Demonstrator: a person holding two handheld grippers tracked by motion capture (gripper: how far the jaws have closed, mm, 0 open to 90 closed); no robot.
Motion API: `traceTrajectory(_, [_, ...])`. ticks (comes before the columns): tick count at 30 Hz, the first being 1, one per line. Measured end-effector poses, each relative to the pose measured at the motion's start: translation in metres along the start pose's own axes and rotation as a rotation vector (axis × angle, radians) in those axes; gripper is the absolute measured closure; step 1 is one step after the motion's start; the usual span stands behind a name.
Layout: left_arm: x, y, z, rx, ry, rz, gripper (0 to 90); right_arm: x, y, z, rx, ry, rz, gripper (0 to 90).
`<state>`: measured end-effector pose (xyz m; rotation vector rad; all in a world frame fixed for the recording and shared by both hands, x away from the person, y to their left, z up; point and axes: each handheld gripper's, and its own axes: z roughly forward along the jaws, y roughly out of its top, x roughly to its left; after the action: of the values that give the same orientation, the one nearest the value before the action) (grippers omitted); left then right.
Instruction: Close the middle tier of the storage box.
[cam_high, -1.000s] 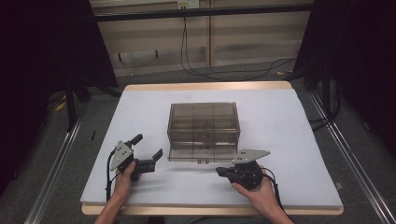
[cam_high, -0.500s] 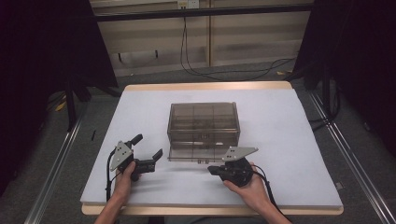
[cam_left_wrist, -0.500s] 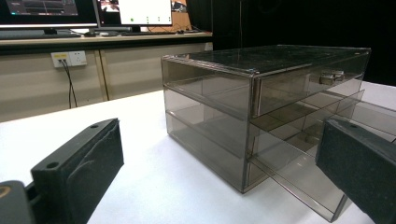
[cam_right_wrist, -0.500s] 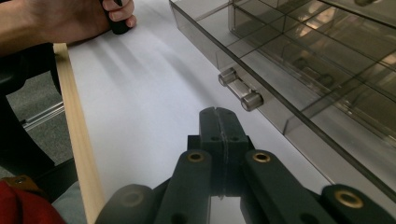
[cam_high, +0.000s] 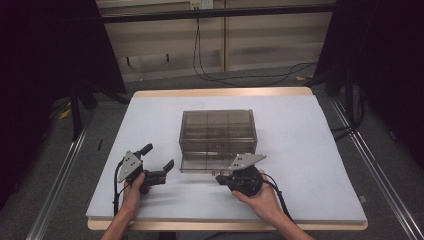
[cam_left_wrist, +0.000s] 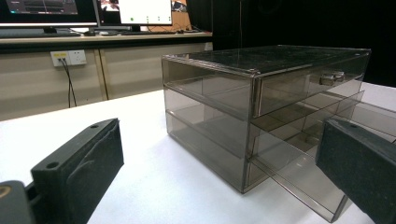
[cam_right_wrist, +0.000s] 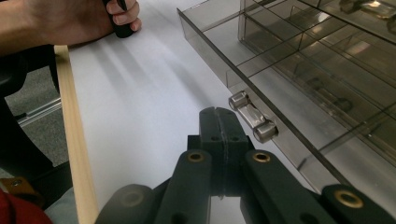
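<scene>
A smoky clear drawer cabinet stands mid-table, its bottom drawer pulled out a little toward me. The right gripper lies just in front of that drawer, jaws shut with nothing between them. In the right gripper view its closed tips sit right beside the drawer's metal handle, apart from it. The left gripper rests on the table left of the cabinet, jaws wide open and empty. In the left gripper view the cabinet shows between the two black fingers.
The white table top has a wooden front edge. The person's left hand rests near that edge. Cables trail on the floor behind the table, and metal rails run along both sides.
The right gripper has slid leftward along the front of the open drawer, jaws staying shut. The left gripper and the cabinet have kept still.
</scene>
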<state>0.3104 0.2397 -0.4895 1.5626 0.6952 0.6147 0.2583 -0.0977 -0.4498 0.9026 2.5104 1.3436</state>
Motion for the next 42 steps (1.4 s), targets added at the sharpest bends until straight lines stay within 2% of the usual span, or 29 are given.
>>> traceTrajectory(10, [0.000,0.000,0.000,-0.002,-0.001,-0.004,0.9,-0.001,-0.001,0.011,0.006,0.015,0.003,90.0])
traceTrajectory(15, [0.000,0.000,0.000,0.005,0.000,0.011,0.9,0.000,-0.004,0.016,0.016,0.019,0.003,90.0])
traceTrajectory(29, [0.000,0.000,0.000,0.002,-0.001,0.004,0.9,-0.007,-0.009,0.019,0.015,-0.017,0.036,90.0])
traceTrajectory(42, [0.000,0.000,0.000,0.002,-0.001,0.006,0.9,-0.007,-0.010,0.018,0.010,-0.033,0.042,90.0])
